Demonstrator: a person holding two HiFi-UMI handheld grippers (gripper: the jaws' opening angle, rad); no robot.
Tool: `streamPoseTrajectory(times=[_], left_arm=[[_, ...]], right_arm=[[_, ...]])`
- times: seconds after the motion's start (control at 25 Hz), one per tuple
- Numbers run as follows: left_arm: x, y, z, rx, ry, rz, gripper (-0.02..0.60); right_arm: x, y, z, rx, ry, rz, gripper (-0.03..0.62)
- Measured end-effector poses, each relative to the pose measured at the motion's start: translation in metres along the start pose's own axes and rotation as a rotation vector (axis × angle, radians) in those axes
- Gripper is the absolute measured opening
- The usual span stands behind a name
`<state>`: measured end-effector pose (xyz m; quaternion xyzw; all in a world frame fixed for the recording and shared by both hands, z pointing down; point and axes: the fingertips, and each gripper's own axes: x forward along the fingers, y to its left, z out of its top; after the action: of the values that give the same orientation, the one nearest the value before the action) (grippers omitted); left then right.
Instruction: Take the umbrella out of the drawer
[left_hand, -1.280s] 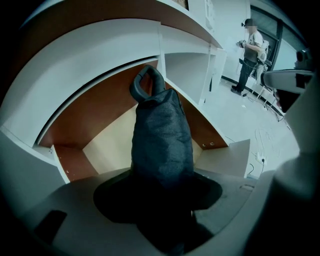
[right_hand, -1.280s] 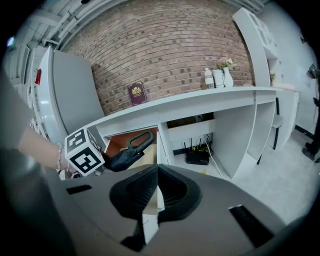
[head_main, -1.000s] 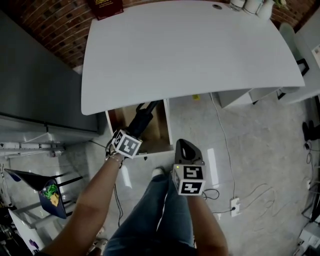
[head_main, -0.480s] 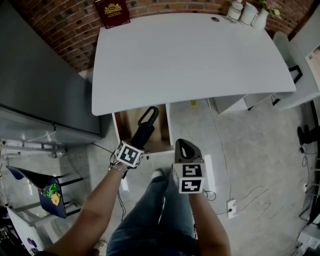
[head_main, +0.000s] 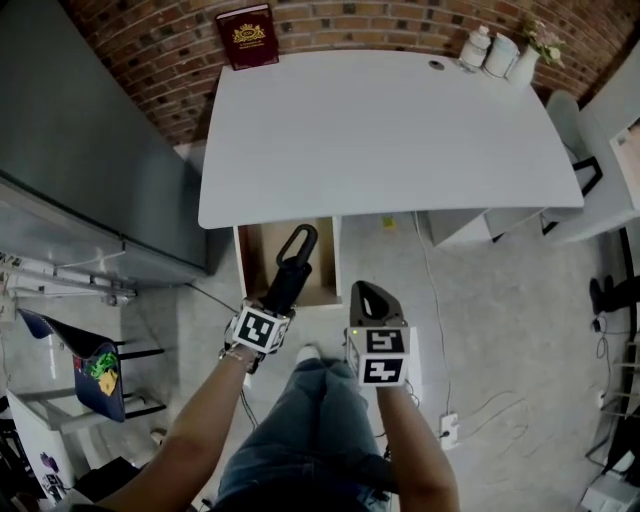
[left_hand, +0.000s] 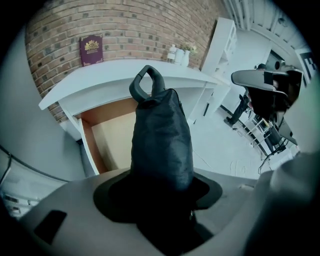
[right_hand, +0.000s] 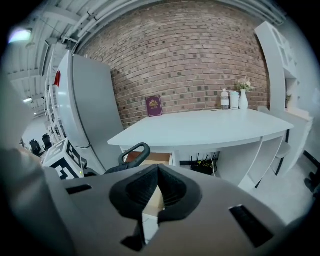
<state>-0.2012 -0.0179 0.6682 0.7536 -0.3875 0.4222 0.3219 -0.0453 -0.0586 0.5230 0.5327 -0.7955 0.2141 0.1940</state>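
Umbrella (head_main: 289, 270), folded, clamped at its body in left tongs (head_main: 266, 315), loop end toward open drawer (head_main: 254, 252) at frame centre, under surface (head_main: 390, 130); likely angled for clearing its edge. Right tongs (head_main: 372, 300) pinched narrow, empty, kept aside.

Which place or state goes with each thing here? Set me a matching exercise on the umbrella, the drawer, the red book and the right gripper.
Things:
1. umbrella
2. drawer
3. red book
4. right gripper

Places or states:
A. shut, nothing in it
B. open, below the table edge
C. clamped in the left gripper
D. standing at the brick wall

Pairs: 1-C, 2-B, 3-D, 4-A
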Motion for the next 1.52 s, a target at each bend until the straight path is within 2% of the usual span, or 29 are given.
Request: streamPoseTrajectory(times=[0.2,0.56,0.76,0.96,1.2,1.32,1.52], left_arm=[[-0.029,-0.023,0.016,-0.033,-0.078,0.018,0.247],[-0.091,-0.042,0.053,-0.071,-0.226,0.061,0.247],[-0.132,-0.044,0.08,-0.068,-0.313,0.076,0.247],[-0.163,-0.039,0.099,-0.063,-0.389,0.095,0.247],[-0.21,-0.033,0.136,-0.075,-0.527,0.124,0.247],[-0.236,-0.032,0.157,-0.054,-0.603,0.137,0.247],[-0.277,-0.032,0.187,-0.012,-0.723,0.155,0.249]], right_arm=[[-0.027,-0.004,0.026,-0.068,-0.019,0.029,-0.008],[-0.067,0.005,0.093,-0.153,-0.114,0.091,-0.008],[-0.086,0.01,0.133,-0.245,-0.176,0.046,-0.008],[-0.105,0.014,0.163,-0.256,-0.25,0.02,-0.008],[-0.134,0.005,0.198,-0.267,-0.334,-0.04,-0.008],[-0.143,0.002,0.209,-0.268,-0.363,-0.075,-0.008],[-0.16,0.005,0.228,-0.293,-0.418,-0.081,-0.008]])
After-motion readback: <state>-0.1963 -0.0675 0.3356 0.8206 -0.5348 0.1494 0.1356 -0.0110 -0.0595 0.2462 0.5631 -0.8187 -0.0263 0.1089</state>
